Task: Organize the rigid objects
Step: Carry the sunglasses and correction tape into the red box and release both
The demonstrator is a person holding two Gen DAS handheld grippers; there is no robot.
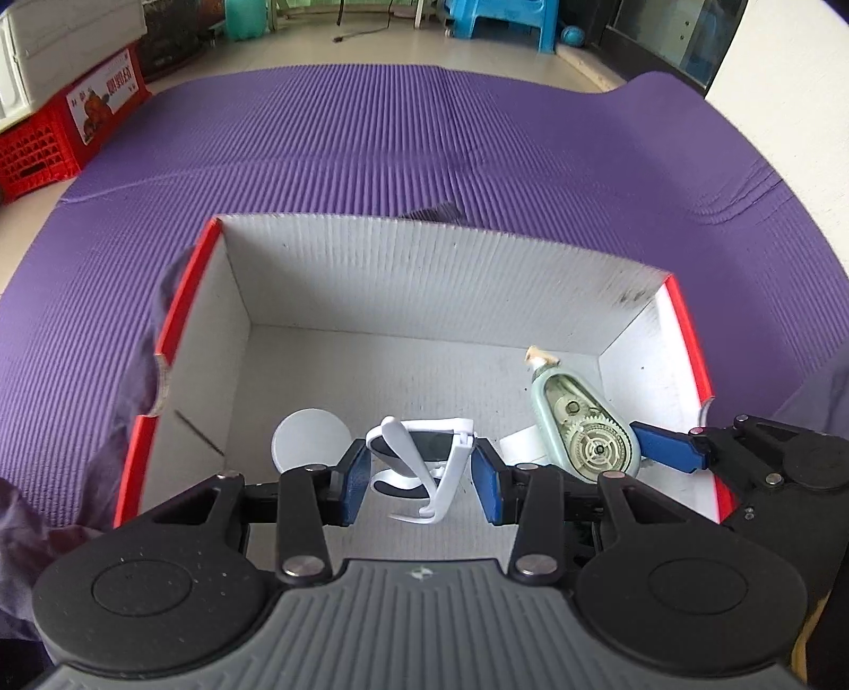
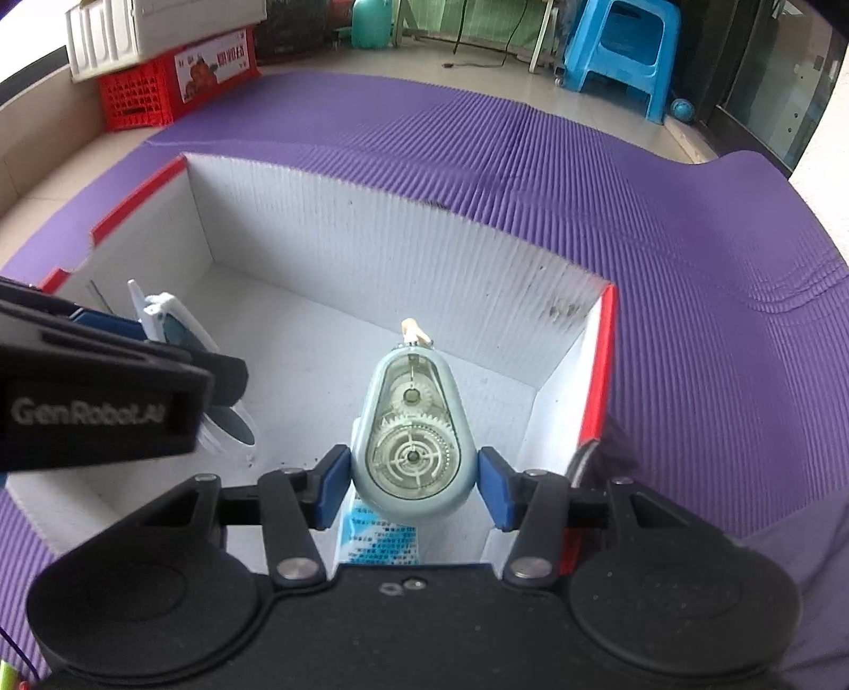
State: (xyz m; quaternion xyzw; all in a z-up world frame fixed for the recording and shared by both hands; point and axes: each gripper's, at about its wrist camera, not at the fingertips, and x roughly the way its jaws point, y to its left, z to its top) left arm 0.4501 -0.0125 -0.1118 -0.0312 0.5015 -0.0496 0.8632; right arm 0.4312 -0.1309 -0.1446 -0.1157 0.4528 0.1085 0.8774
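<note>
Hovering inside the box (image 1: pixel 339 276), the left gripper (image 1: pixel 422 480) clasps folded sunglasses (image 1: pixel 424 462) crosswise; the right gripper (image 2: pixel 414 483), nearer the right wall, grips the correction-tape dispenser (image 2: pixel 411 424) pointing forward.

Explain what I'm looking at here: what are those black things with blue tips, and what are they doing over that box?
They are two hand-held grippers, each carrying its own camera that looks along its fingers. The left gripper holds white sunglasses; the right gripper holds a pale green correction tape dispenser. Both hang over an open white box with red edges that sits on a purple mat. A round white disc already lies in the box. A red crate and a blue stool stand behind.
</note>
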